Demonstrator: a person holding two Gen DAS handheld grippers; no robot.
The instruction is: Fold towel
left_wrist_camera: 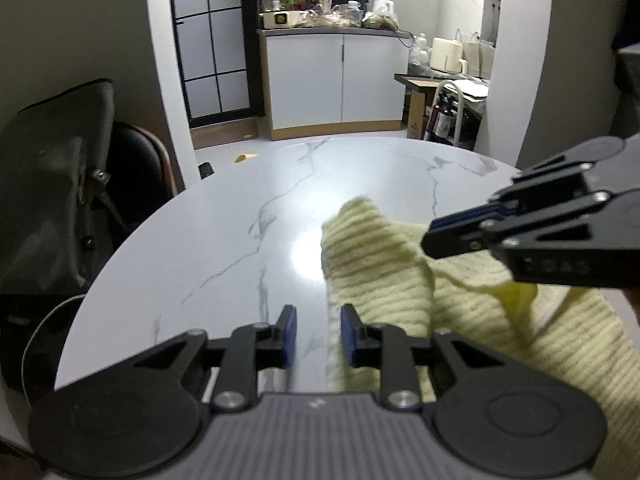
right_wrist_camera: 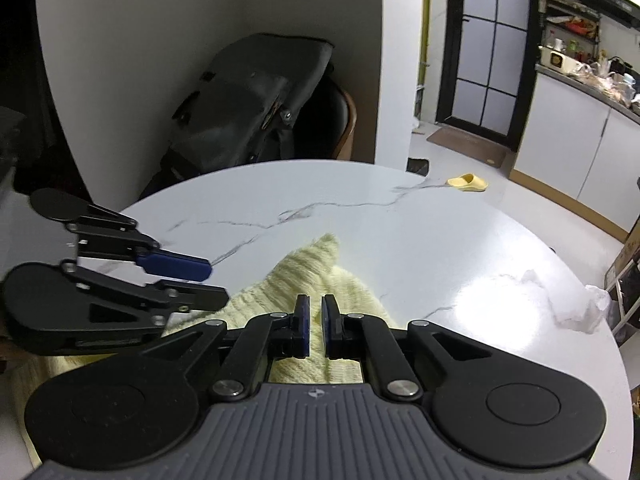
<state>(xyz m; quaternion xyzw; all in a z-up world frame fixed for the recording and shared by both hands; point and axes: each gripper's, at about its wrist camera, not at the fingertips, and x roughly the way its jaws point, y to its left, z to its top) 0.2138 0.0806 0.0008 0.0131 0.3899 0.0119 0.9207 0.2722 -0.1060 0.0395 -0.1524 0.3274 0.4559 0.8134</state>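
Observation:
A pale yellow ribbed towel (left_wrist_camera: 384, 268) lies crumpled on the round white marble table (left_wrist_camera: 224, 240), with one corner raised in a peak; it also shows in the right wrist view (right_wrist_camera: 304, 276). My left gripper (left_wrist_camera: 318, 334) is open over the towel's left edge, which runs up between the jaws near the right pad. It shows from the side in the right wrist view (right_wrist_camera: 216, 284), jaws apart. My right gripper (right_wrist_camera: 316, 320) hangs over the towel with its jaws nearly closed, a narrow gap between them and nothing clearly pinched. It enters the left wrist view (left_wrist_camera: 430, 236) from the right.
A chair with a dark bag (right_wrist_camera: 256, 100) stands at the table's far left edge. A crumpled white plastic piece (right_wrist_camera: 576, 300) lies on the table at the right. A yellow slipper (right_wrist_camera: 466, 182) lies on the floor beyond. Kitchen cabinets (left_wrist_camera: 336, 80) stand behind.

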